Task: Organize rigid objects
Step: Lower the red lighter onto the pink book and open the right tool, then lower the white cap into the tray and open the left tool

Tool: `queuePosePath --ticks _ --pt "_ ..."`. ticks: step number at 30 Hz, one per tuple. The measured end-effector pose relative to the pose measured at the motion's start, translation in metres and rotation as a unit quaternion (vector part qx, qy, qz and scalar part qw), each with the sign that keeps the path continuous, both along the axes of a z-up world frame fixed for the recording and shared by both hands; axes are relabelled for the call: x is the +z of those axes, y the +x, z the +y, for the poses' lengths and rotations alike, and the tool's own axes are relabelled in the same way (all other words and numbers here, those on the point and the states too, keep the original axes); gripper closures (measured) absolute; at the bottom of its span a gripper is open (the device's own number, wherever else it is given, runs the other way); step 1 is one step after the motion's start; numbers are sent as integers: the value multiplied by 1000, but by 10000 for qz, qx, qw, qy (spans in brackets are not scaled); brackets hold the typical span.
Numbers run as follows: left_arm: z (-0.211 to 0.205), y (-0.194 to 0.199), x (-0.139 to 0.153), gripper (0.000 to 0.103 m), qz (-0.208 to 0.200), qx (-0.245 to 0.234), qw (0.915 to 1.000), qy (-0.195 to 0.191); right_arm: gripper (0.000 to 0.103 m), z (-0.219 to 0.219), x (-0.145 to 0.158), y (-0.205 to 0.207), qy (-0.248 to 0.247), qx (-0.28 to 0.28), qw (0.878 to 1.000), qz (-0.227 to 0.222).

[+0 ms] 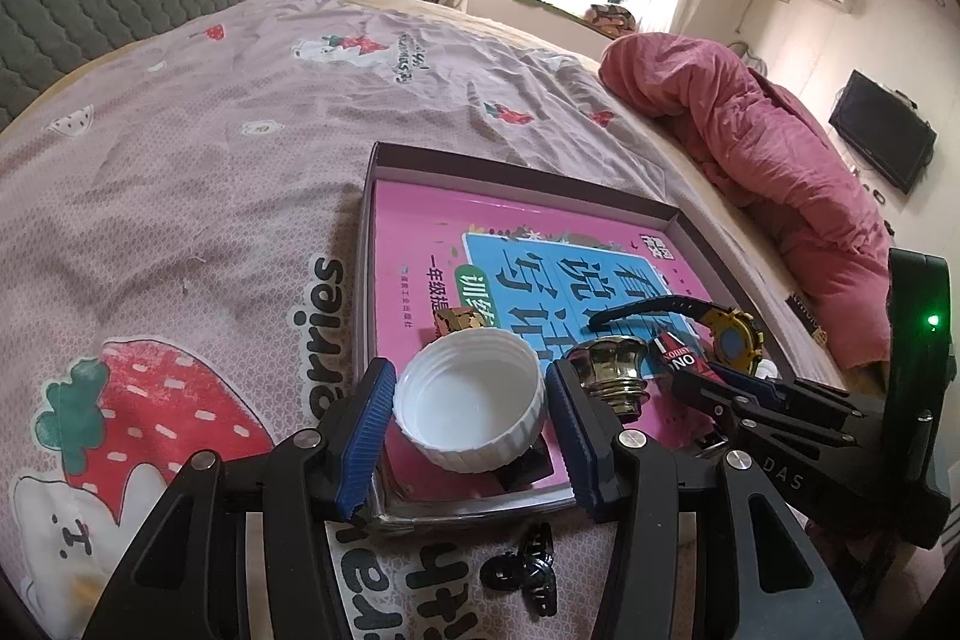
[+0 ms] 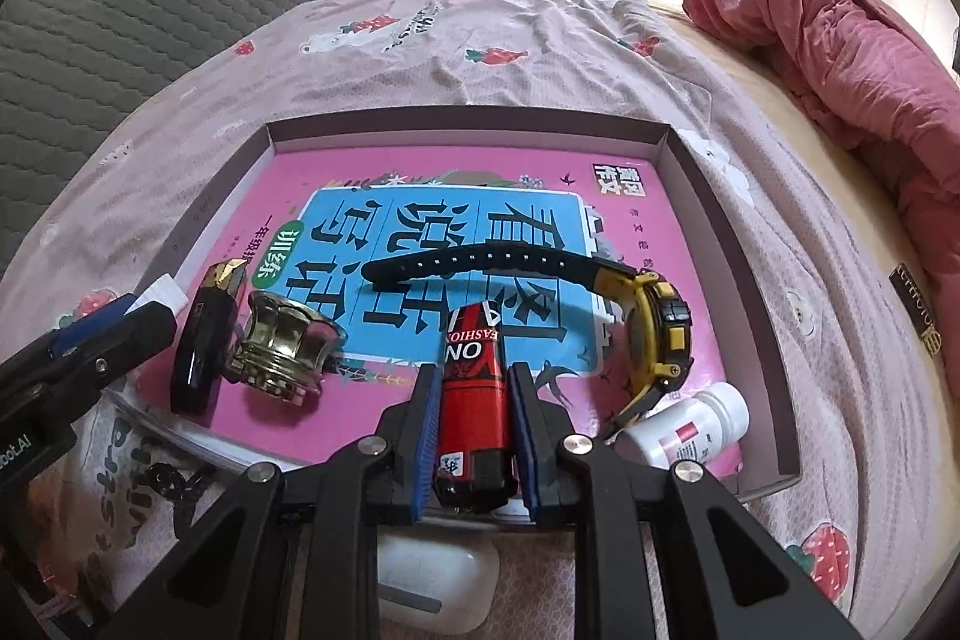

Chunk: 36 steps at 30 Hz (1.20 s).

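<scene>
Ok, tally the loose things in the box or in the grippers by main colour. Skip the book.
White: 2, cap and pill bottle
Red: 1, tube
Gold: 1, knob
Black: 1, case
Yellow and black: 1, watch
Total: 6

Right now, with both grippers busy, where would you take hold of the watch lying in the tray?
Grip the watch across its yellow case, fingers coming from above on the two flat faces. It lies on its edge on the pink book, so both faces are exposed. The strap is thin and curved and would likely flex. Approach from the tray's middle: a white pill bottle crowds the near side.
</scene>
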<state>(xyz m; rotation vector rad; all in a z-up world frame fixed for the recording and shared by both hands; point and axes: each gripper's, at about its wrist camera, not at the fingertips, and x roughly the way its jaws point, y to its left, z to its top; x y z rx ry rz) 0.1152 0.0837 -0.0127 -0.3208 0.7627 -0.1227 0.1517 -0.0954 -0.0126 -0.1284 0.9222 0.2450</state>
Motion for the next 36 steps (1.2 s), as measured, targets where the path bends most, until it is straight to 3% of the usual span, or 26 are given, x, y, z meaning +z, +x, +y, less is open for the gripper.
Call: queuePosePath --ticks 5,11,22,36 --pt "1 0 0 50 10 -2 10000 -50 80 -2 0 -4 18 -8 10000 24" --pt "1 -1 -2 50 38 -27 9999 -109 67 -6 7 -11 130 -14 9998 -125" --pt "8 -7 -1 49 64 -36 9987 -506 66 -16 20 -16 222 -162 9992 -275" --pt "7 -12 0 49 92 -102 9990 -433 66 -22 29 -24 241 -222 9988 -358"
